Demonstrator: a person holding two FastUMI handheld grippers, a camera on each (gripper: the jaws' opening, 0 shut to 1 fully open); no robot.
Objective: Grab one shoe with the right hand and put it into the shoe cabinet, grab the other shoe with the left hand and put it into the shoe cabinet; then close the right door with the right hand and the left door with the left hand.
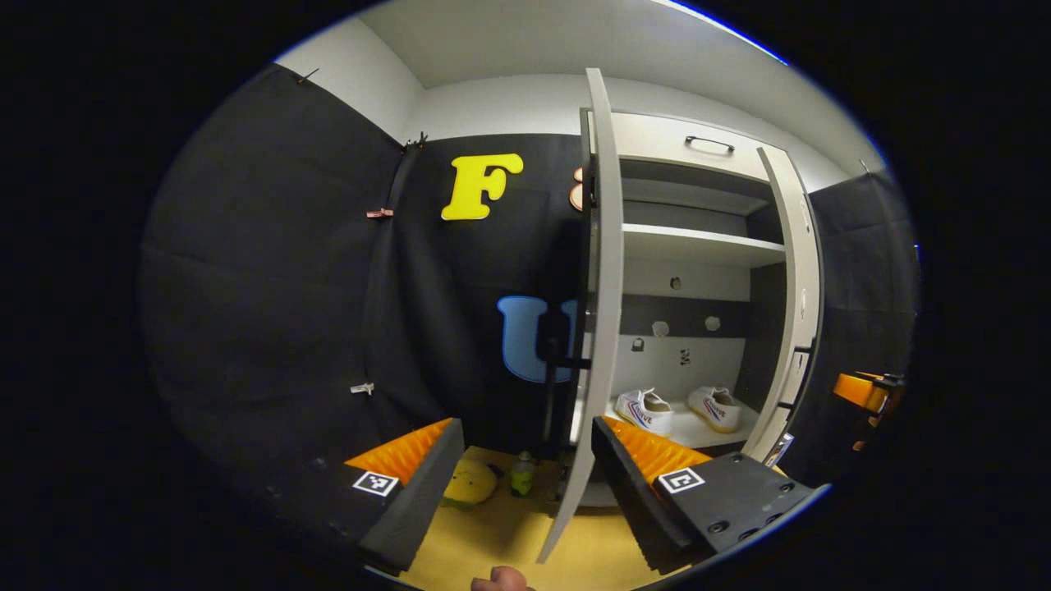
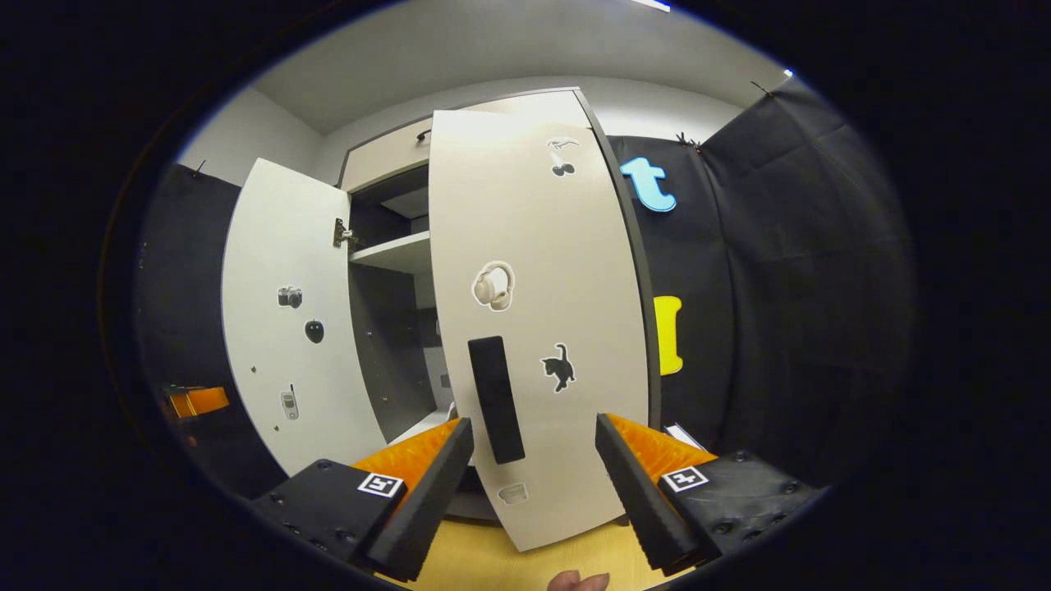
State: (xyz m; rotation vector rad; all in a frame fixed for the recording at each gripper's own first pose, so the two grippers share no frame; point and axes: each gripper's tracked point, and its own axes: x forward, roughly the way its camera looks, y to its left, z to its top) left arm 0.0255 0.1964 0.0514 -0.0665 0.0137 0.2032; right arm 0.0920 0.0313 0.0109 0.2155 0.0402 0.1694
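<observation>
Cabinet stood w/ both doors ajar. L door seen edge-on in left gripper view, hanging between L gripper's spread fingers, none touching it. R door in right gripper view swung partway in, its dark handle just above the gap of R gripper, fingers released, gripping nothing. Both shoes sat side by side on bottom shelf inside cabinet.

Black cloth drapes the booth's walls beneath a white upper wall and ceiling, above a yellow-tan floor.
</observation>
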